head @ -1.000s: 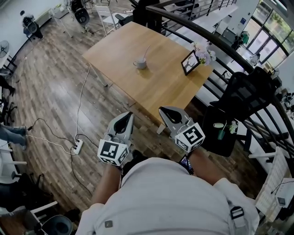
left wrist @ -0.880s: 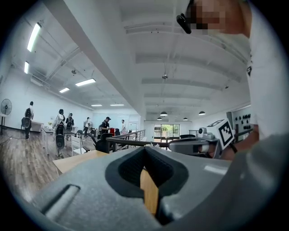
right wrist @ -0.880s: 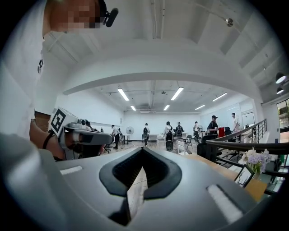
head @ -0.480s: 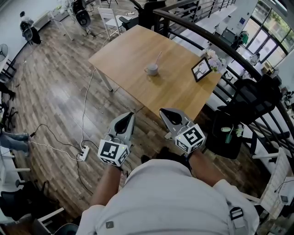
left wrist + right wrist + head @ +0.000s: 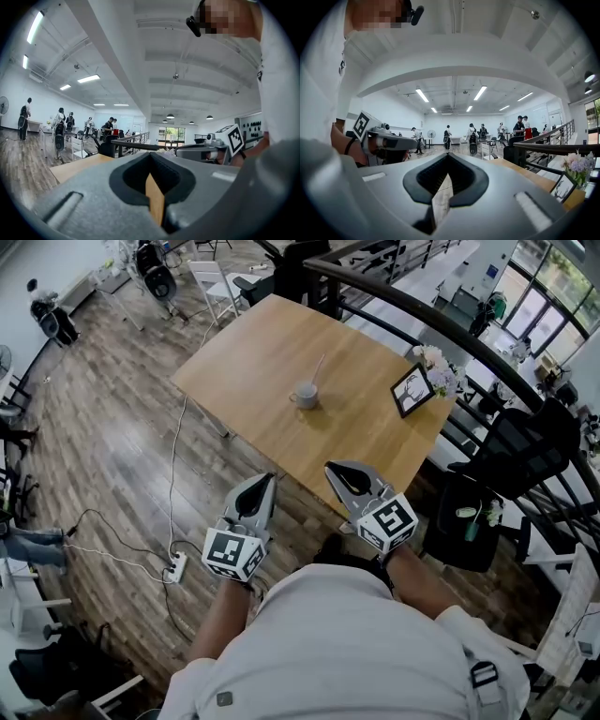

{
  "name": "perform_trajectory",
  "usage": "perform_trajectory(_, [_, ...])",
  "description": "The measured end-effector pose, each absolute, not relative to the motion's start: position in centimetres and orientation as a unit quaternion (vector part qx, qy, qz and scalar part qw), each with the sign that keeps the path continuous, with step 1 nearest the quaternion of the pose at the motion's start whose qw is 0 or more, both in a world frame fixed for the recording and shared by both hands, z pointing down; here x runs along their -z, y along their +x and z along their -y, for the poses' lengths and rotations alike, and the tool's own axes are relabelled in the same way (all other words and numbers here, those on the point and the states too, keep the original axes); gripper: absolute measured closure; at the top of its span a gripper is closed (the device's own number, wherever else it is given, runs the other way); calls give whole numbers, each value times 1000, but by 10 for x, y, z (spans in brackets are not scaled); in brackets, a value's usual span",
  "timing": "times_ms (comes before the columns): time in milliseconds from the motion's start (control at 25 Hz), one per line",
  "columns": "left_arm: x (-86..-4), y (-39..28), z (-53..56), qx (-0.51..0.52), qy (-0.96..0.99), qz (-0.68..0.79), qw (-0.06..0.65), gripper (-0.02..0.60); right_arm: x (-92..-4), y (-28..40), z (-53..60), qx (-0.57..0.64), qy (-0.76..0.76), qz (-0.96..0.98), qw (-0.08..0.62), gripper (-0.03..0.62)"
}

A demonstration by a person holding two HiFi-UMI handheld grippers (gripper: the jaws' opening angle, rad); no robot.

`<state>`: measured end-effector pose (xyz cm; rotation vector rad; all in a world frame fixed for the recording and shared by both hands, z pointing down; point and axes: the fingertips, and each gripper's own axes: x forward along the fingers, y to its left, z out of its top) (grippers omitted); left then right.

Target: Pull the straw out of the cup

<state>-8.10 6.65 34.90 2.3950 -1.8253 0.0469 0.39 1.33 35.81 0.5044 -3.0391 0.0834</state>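
At the centre of the head view, well above both of your tools, the cup [image 5: 305, 396] stands on the wooden table [image 5: 253, 348], and the straw [image 5: 317, 368] sits in it, leaning up and to the right. To the right on the same table a small picture frame [image 5: 410, 391] stands just beside a bunch of flowers [image 5: 434, 359]. You hold the left gripper [image 5: 263, 480] and the right gripper [image 5: 336, 468] side by side in the lower middle of the frame, over the plank floor [image 5: 103, 456] just short of the table's near corner, well apart from the cup. Your left gripper's jaws [image 5: 150, 155] are together, tips meeting, with nothing between them; only a sliver of tabletop shows through the slit. Your right gripper's jaws [image 5: 447, 157] are likewise pressed together and empty, with floorboards showing through the gap. In the left gripper view the table's edge [image 5: 75, 166] lies at lower left. In the right gripper view the flowers and frame sit at the lower right. A power strip [image 5: 174, 567] lies on the floor at the left, its cable running up toward the table.
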Motion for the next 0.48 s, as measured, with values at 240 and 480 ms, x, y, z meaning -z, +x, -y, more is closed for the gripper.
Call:
perform_trajectory(240, [-354, -70, 0, -19, 804, 591, 68, 577, -357, 17, 52, -32, 180, 983, 24, 585])
perform_trajectory(480, [-355, -60, 38, -23, 812, 579, 70, 577, -358, 29, 86, -37, 190, 981, 30, 585])
